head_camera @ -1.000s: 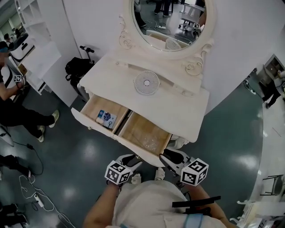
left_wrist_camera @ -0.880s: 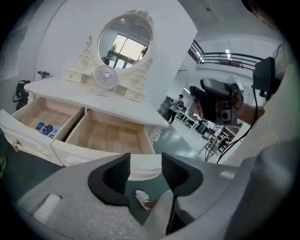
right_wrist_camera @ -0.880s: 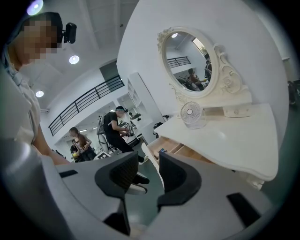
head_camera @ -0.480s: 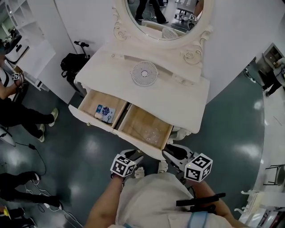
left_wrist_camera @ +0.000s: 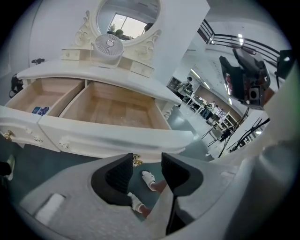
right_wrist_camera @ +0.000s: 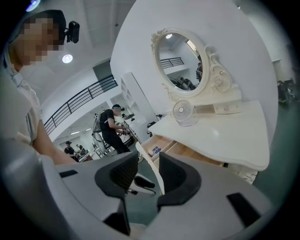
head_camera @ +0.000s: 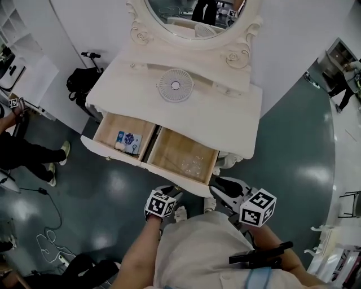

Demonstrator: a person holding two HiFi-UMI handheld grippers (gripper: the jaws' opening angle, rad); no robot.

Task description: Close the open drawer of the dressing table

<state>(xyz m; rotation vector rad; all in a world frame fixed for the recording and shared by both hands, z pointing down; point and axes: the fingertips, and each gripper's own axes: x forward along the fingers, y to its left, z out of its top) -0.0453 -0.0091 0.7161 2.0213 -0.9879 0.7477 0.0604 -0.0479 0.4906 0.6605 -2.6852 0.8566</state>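
Note:
The white dressing table [head_camera: 225, 121] has its wide drawer pulled out. The left compartment [head_camera: 121, 138] holds a small blue packet [head_camera: 128, 139]; the right compartment [head_camera: 183, 158] holds a clear plastic item. The drawer front [head_camera: 141, 163] [left_wrist_camera: 93, 140] faces me. My left gripper [head_camera: 171, 192] [left_wrist_camera: 146, 171] is open and empty, just in front of and below the drawer front near its brass knob [left_wrist_camera: 136, 162]. My right gripper [head_camera: 217, 183] [right_wrist_camera: 146, 172] is open by the drawer's right corner; the drawer front [right_wrist_camera: 151, 166] shows edge-on beyond its jaws.
A small white fan [head_camera: 175, 85] stands on the tabletop below the oval mirror [head_camera: 194, 14]. A black bag [head_camera: 79, 82] sits left of the table, and a seated person [head_camera: 22, 149] is further left. Cables [head_camera: 48, 242] lie on the floor. My slippered foot [head_camera: 180, 213] is under the drawer.
The head view has shifted, so the table sits higher and further left in frame. Both grippers stay open just before the drawer front. The drawer is open as far as before.

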